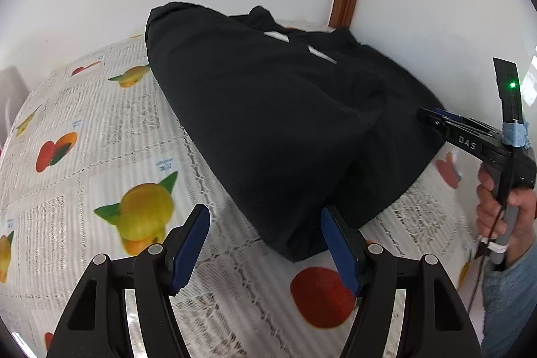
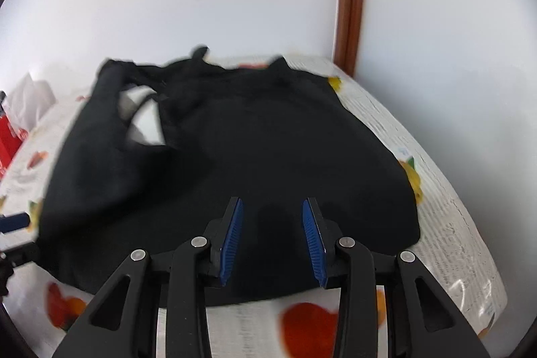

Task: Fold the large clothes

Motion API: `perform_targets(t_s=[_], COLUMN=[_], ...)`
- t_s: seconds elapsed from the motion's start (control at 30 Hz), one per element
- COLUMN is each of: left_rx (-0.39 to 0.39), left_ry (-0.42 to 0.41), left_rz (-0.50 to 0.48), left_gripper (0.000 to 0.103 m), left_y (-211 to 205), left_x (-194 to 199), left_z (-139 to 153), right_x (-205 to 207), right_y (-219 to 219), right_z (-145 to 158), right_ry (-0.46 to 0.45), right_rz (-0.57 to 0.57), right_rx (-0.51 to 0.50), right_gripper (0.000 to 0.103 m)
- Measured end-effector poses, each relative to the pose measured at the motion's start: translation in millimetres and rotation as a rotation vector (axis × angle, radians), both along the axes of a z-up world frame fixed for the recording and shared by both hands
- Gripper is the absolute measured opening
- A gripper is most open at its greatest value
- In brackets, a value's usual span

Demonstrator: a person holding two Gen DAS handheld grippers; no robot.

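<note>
The black garment (image 2: 235, 163) lies partly folded on the fruit-print tablecloth (image 1: 100, 130), near the wall corner. Left gripper (image 1: 265, 244) — jaws spread, nothing between them; right gripper (image 2: 272, 237) — jaws apart above the cloth, gripping nothing.

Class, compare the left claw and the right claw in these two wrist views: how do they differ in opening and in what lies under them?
The left claw stands wider open than the right claw. The left claw hangs over the fruit-print tablecloth at the black garment edge; the right claw hangs over the garment itself. Both have blue pads and grip nothing.
</note>
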State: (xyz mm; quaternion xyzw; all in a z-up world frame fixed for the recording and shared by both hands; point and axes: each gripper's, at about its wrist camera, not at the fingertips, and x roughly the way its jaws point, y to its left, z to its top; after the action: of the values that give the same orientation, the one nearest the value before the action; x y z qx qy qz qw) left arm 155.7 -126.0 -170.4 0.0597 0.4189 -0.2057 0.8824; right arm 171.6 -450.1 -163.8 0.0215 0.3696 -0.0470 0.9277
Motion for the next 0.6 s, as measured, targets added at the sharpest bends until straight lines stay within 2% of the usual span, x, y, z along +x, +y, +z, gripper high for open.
perform_targets(t_s=[0.1,0.17,0.23,0.27,0.33,0.4,0.47,0.6], left_rx=[0.032,0.030,0.024,0.009,-0.004,-0.011,-0.013,-0.038], left_ry=[0.006,-0.009,-0.015,-0.008,-0.008,-0.010,-0.014,-0.025], left_rz=[-0.008,-0.011,-0.002,-0.004,0.021,0.035,0.059,0.103], left_gripper=[0.066,0.065,0.056,0.048,0.038,0.018,0.011,0.008], left_y=[-8,-10,-10,-9,-6,-2,5,30], left_x=[2,2,2,3,4,5,6,4], left_z=[-6,-8,-8,-8,-8,-8,-7,-3], right_x=[9,13,13,13,13,16,18,19], right_y=[-8,-6,-2,-1,3,7,10,32], right_z=[-14,-19,-22,-23,-24,-23,-23,-22], right_ry=[0.064,0.074,0.085,0.093,0.103,0.116,0.118,0.124], right_rz=[0.027,0.032,0.049,0.061,0.067,0.080,0.078,0.097], right_rx=[0.002,-0.014,-0.021,-0.011,-0.032,-0.027,-0.022,-0.058], right_gripper=[0.034,0.031,0.015,0.009,0.007,0.003,0.003,0.003])
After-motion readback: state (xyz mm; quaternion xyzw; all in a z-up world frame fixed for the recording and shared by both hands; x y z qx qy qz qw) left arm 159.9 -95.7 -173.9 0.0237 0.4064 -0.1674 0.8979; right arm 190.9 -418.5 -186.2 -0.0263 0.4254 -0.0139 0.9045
